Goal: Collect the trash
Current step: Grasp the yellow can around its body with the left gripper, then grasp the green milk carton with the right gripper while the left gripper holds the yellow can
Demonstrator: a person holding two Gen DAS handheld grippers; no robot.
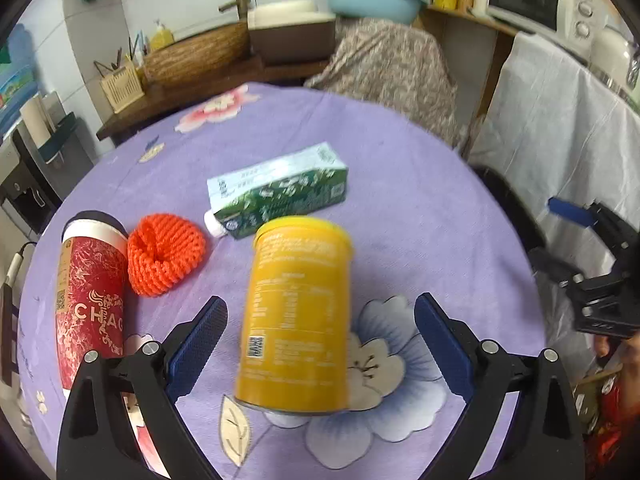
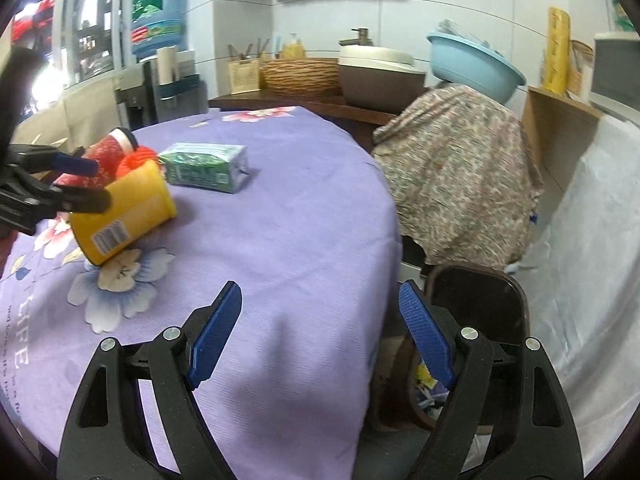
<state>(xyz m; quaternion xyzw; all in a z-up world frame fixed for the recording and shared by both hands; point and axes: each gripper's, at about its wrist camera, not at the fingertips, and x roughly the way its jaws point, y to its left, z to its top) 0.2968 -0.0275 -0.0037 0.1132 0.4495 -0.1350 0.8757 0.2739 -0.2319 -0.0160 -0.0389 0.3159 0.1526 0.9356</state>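
Note:
A yellow can [image 1: 298, 312] [image 2: 128, 212] lies tilted on the purple flowered tablecloth [image 1: 420, 220] [image 2: 300, 200]. My left gripper [image 1: 320, 304] [image 2: 80, 182] stands open around it, with a gap between each blue pad and the can. Behind it lie a green carton [image 1: 280, 192] [image 2: 204, 168], an orange knitted piece [image 1: 166, 256] [image 2: 136, 160] and a red paper cup [image 1: 92, 300] [image 2: 112, 148] on its side. My right gripper [image 2: 320, 288] is open and holds nothing; it hovers over the table's near right edge. One of its blue fingers [image 1: 570, 212] shows at the right of the left wrist view.
A dark brown bin [image 2: 476, 296] with scraps inside stands on the floor beside the table. Beyond it is a seat draped in flowered cloth [image 2: 456, 176] and a white sheet [image 2: 592, 240]. A counter with a woven basket [image 2: 300, 74] and a blue basin [image 2: 472, 60] runs behind.

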